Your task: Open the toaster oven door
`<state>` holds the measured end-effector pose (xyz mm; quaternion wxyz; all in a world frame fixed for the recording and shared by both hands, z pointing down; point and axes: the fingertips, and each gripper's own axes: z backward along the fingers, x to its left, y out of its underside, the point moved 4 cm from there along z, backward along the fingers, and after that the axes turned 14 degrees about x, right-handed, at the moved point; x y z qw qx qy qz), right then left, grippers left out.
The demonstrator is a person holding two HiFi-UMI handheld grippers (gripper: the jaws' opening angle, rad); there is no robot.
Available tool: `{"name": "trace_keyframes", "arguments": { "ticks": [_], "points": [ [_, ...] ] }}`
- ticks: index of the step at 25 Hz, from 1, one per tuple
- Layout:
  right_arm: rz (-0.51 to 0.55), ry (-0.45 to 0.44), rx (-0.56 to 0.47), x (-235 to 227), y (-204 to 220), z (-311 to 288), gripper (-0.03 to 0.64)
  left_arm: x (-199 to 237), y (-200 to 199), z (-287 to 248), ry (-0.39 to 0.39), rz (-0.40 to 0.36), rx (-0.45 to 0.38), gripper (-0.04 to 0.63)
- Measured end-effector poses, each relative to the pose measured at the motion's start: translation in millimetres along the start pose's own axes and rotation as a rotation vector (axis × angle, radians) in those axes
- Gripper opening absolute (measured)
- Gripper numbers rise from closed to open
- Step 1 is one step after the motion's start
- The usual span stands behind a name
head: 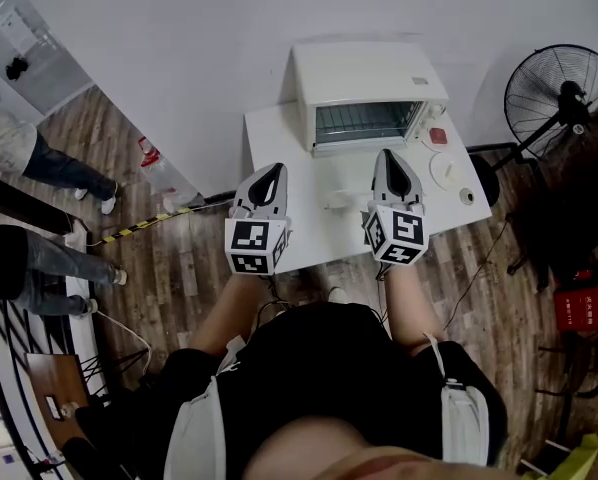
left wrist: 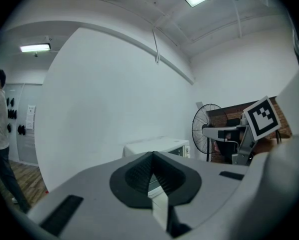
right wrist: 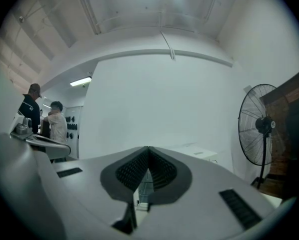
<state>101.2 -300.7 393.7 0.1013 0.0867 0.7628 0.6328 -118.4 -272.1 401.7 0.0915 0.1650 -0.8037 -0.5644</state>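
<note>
A white toaster oven (head: 367,90) stands at the back of a white table (head: 279,138), its glass door (head: 365,122) closed. In the head view both grippers hover over the table's front part, short of the oven. My left gripper (head: 273,169) is shut and holds nothing; it points toward the oven's left side. My right gripper (head: 390,155) is shut and empty, its tip just below the door's right end. Past the shut tips of the left gripper (left wrist: 152,154) the oven (left wrist: 159,146) shows in the left gripper view. The right gripper (right wrist: 148,148) faces the oven (right wrist: 202,154) too.
On the table right of the oven lie a red-topped part (head: 438,136), a white disc (head: 444,171) and a small cup (head: 466,196). A small white piece (head: 339,201) lies between the grippers. A standing fan (head: 557,93) is at right. People (head: 39,158) stand at left.
</note>
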Motion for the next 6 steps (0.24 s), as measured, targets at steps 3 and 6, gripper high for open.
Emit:
{"name": "trace_keyframes", "arguments": {
  "ticks": [3,6],
  "points": [
    [0.002,0.000,0.006,1.2,2.4,-1.4,0.002,0.9,0.1,0.1,0.001,0.000,0.000,0.011],
    [0.003,-0.001,0.009,1.1,3.6,-2.9,0.002,1.4,-1.3,0.1,0.000,-0.001,-0.001,0.010]
  ]
}}
